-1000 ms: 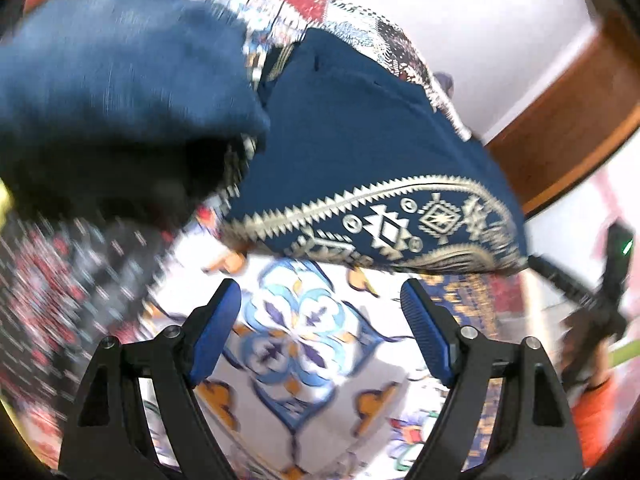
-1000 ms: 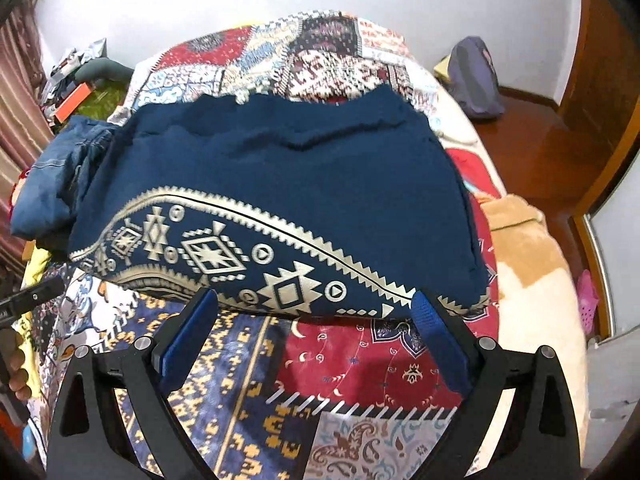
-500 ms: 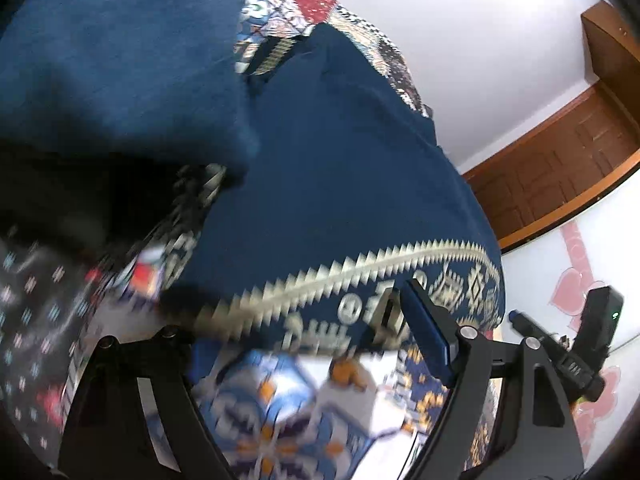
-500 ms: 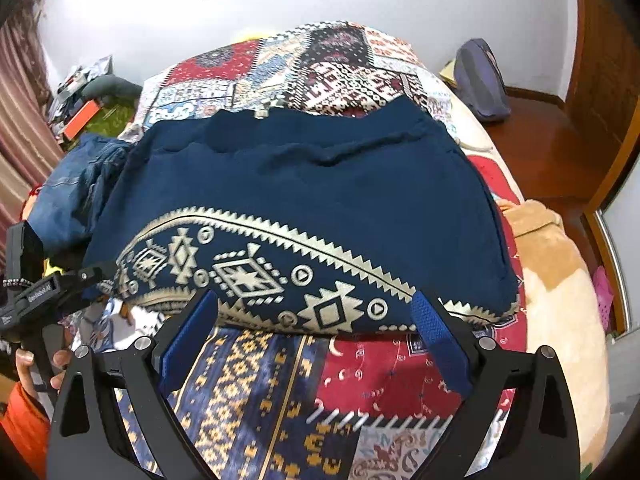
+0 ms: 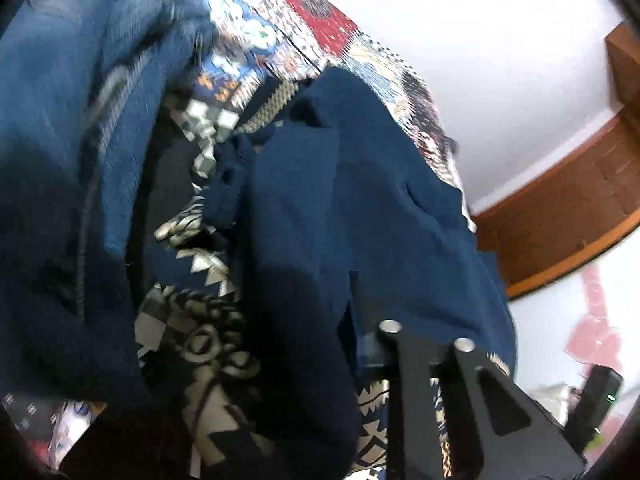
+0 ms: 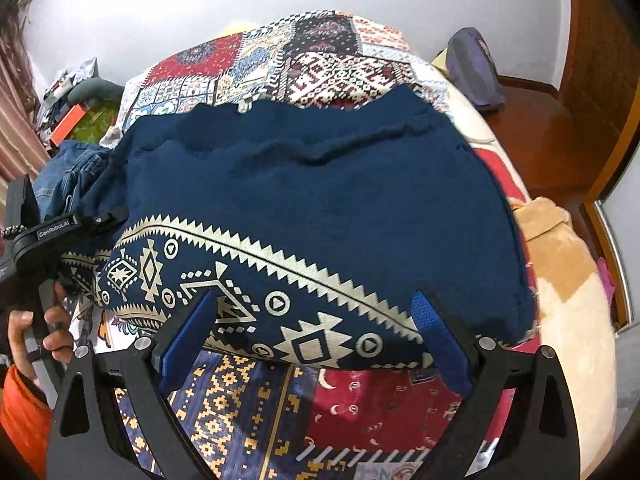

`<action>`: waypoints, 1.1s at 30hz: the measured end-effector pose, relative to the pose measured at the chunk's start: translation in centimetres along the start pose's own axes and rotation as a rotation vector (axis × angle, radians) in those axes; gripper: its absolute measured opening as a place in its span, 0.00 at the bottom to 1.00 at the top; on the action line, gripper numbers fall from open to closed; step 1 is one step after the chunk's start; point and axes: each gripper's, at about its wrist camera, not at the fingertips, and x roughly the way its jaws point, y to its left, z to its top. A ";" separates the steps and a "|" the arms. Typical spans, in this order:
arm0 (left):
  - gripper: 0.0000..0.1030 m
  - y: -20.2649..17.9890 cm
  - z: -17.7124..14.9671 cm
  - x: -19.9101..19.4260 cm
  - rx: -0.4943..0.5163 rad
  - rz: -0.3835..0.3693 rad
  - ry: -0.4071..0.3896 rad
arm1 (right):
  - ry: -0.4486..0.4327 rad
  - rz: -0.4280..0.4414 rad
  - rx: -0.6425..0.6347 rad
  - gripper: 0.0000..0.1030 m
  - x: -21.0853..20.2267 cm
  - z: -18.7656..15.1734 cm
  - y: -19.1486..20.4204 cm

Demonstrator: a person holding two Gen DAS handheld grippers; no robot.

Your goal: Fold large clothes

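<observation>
Left gripper (image 6: 114,216): a second ago it stood with jaws wide over the bedspread, short of the cloth; half a second ago it had reached the patterned hem; now it is pushed into the near-left corner of the garment. Its own camera is smothered in fabric, with one finger arm alone showing, so I cannot tell whether the jaws have closed.

Right gripper (image 6: 314,334): jaws wide, holding nothing; the blue pads now sit over the patterned hem, where earlier they hung short of it above the bedspread.

Garment (image 6: 320,200): a navy piece with a cream geometric border, lying spread on the bed directly ahead of the right gripper, its border edge nearest both tools.

Meaning for the task: both tools have closed on the near hem, so a two-corner pickup for the first fold looks imminent; no fold appears made yet.

Seen from the right camera only: the whole garment flat, the person's hand (image 6: 28,334) on the left handle, the quilt (image 6: 248,412) beneath, a purple bag (image 6: 474,68) beyond the bed.

Seen from the left camera only: bunched hem fabric (image 5: 192,344) up close, and denim (image 5: 60,128) heaped to the left of the gripper.
</observation>
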 end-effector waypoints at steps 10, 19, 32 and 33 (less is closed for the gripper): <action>0.10 -8.7 2.6 -8.7 0.140 -0.081 -0.171 | -0.090 -0.029 0.042 0.93 -3.7 2.4 1.2; 0.10 -6.8 3.0 -18.4 0.204 -0.046 -0.331 | -0.108 0.089 0.035 0.94 -3.3 4.7 8.0; 0.10 -5.1 1.1 -15.0 0.306 0.085 -0.248 | 0.154 0.255 -0.125 0.98 5.2 0.4 15.7; 0.10 -5.6 1.0 -14.8 0.322 0.082 -0.246 | 0.156 0.272 -0.123 0.97 4.7 0.5 15.2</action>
